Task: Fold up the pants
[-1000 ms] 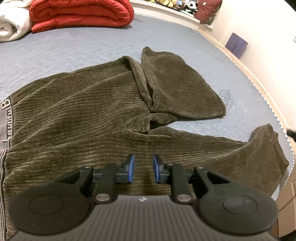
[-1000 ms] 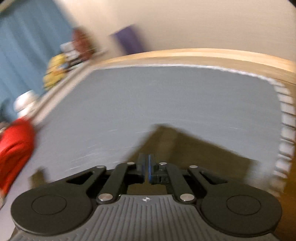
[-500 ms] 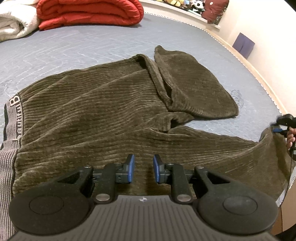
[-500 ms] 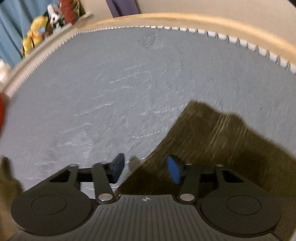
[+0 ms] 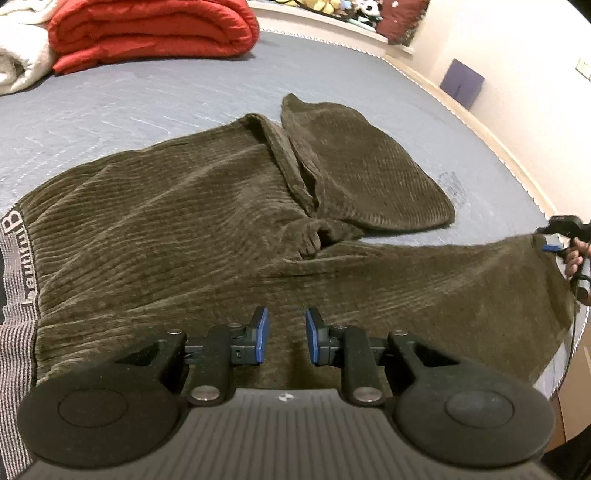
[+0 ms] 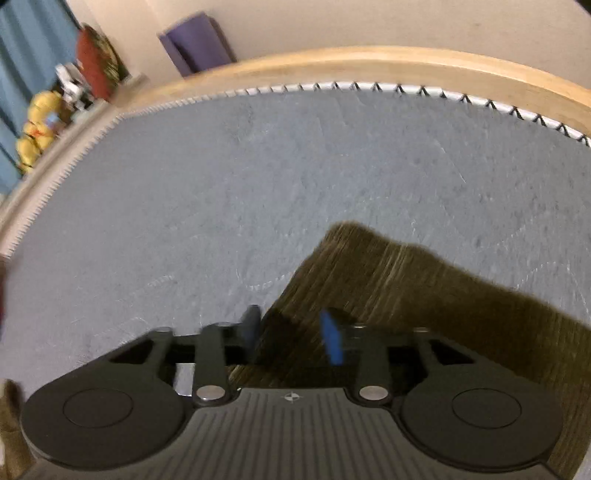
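Note:
Dark olive corduroy pants point(image 5: 177, 236) lie spread on a grey-blue bed, with the grey waistband point(image 5: 14, 258) at the left. The far leg is folded back on itself point(image 5: 362, 170). The near leg stretches right to its cuff point(image 5: 532, 280). My left gripper point(image 5: 283, 338) hovers open and empty above the near leg. My right gripper point(image 6: 291, 336) is open, its jaws astride the cuff's corner point(image 6: 369, 266). It also shows in the left wrist view point(image 5: 561, 236), at the cuff.
A folded red blanket point(image 5: 147, 33) and a white blanket point(image 5: 18, 55) lie at the bed's far end. Plush toys point(image 6: 37, 129) line the ledge. A wooden bed frame point(image 6: 369, 62) borders the mattress, with a purple box point(image 5: 461, 83) by the wall.
My right gripper went from shut to open and came down at the near leg's cuff. The cuff now lies pulled out further right. My left gripper stays open over the pants.

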{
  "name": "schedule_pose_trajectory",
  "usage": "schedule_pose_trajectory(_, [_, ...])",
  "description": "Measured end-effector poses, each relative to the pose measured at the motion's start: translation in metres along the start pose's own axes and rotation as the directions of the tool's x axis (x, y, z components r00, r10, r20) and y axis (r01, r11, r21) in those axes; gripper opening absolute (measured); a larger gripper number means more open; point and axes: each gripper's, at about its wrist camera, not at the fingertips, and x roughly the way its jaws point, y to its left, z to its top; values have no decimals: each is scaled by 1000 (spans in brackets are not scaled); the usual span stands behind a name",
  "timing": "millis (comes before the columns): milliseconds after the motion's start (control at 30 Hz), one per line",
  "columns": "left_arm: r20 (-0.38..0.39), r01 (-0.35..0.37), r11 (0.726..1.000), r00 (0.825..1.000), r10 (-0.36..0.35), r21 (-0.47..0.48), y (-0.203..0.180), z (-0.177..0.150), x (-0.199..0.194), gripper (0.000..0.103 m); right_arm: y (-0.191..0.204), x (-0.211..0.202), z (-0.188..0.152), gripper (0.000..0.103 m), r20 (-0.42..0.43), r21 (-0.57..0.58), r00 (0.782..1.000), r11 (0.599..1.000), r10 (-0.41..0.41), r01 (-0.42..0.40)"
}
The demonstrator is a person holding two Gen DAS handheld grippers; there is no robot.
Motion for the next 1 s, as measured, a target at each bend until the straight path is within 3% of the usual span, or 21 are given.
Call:
schedule_pose_trajectory(100, [-1,2,1000,1000,-2,13,-1,-3,-1,24,-18,-33,12,49,99,-56,995,998,-22,28])
schedule_pose_trajectory(233, [10,0,1000,1000,0,2,5,-3,-7,24,-62,-71,21,53,136,-105,989,992,-55,70])
schedule_pose_trajectory(367, [33,-19,1000,999,19,-21,15,-1,-18,24,-110,-67,21,55,75,-194,986,968,-149,161])
schedule_pose_trajectory(500, [71,-62,996,995,67,-72,36,2,-35,24,-135,-60,6,58,-85,-271,987,956,-139,112])
schedule_pose_trajectory(567, [82,-84,989,992,95,-124,54,3,-46,24,-139,-61,-4,59,-115,-294,984,951,-136,97])
schedule_pose_trajectory(633, [80,-119,976,988,135,-184,76,1,-56,25,-135,-60,-12,58,-111,-327,976,935,-185,140])
schedule_pose_trajectory(667, [75,-137,968,985,156,-211,87,-1,-60,29,-134,-60,-9,55,-112,-321,974,935,-195,150])
schedule_pose_trajectory(700, [70,-154,959,982,175,-239,98,-3,-65,33,-133,-62,-10,37,-121,-301,974,942,-190,147])
schedule_pose_trajectory(767, [62,-179,938,977,206,-297,121,-8,-75,35,-130,-70,-7,18,-140,-260,978,959,-157,116])
schedule_pose_trajectory(833, [51,-197,914,972,230,-354,140,-14,-84,38,-125,-76,-1,15,-108,-254,980,957,-169,137])
schedule_pose_trajectory(933, [19,-222,883,967,252,-413,163,-23,-91,59,-134,-96,13,14,-50,-115,982,978,-180,174])
schedule_pose_trajectory(1000, [-6,-229,874,968,251,-429,172,-27,-91,71,-134,-89,8,14,-88,-132,968,966,-234,221])
